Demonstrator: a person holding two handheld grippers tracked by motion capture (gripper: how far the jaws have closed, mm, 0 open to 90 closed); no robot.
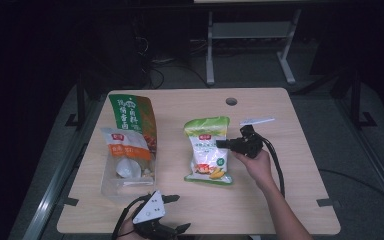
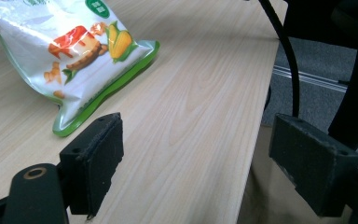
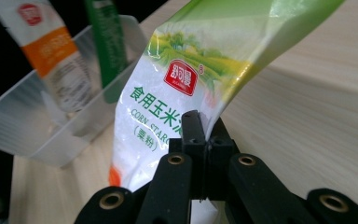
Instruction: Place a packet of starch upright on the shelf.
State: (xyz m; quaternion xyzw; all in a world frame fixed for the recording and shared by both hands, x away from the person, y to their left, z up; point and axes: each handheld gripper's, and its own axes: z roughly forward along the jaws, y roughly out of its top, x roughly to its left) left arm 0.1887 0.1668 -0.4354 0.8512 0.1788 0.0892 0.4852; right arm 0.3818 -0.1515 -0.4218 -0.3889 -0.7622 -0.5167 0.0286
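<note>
Near the middle of the table [image 1: 280, 200] we have the corn starch bag [image 1: 209, 150], green and white, its lower end lying on the wood. Our right gripper [image 1: 225, 144] has its jaws closed tight on the bag's right edge; in the right gripper view the bag [image 3: 168, 93] stands up between the pinched pads. To the left, well apart, a clear plastic bin [image 1: 125, 172] holds an orange and white pouch [image 1: 125, 142] and a tall green and brown bag [image 1: 132, 117]. A small white strip [image 1: 256, 121] lies beyond the right gripper. Our left gripper [image 1: 180, 212] rests at the table's near edge, jaws wide apart with nothing between them
</note>
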